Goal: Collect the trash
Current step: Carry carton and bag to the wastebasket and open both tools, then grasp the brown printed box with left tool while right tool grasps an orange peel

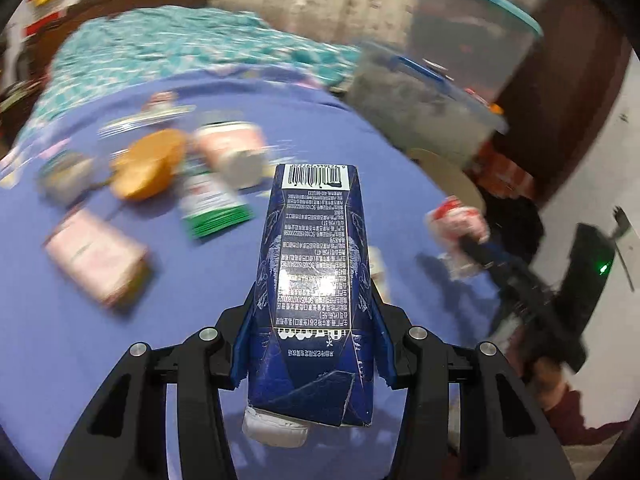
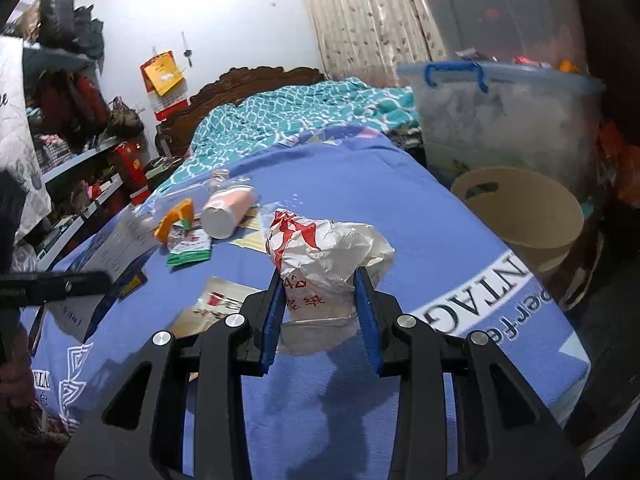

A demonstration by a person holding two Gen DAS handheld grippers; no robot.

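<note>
**Trash in both claws, bin comes next**

Trash is what I carry right now: my left claw [image 1: 316, 300] is clamped partway shut on a dark blue drink carton [image 1: 316, 264], and my right claw [image 2: 320, 292] is closed narrowly on a crumpled white paper bag [image 2: 324, 256] with red print. Both are lifted above the bed [image 2: 420, 216]. I judge this to be the carrying step, with the drop still to do.

The tan bin [image 2: 520, 208] stands on the floor just beside the bed. Next, I think, each claw must come over its mouth before letting go.

More trash lies on the bed, farther from the bin: a white-and-pink bottle [image 2: 228, 208], a green packet [image 2: 188, 250], a pink box [image 1: 96, 256].

The carton is dented, its white cap [image 1: 276, 428] nearest me.
</note>
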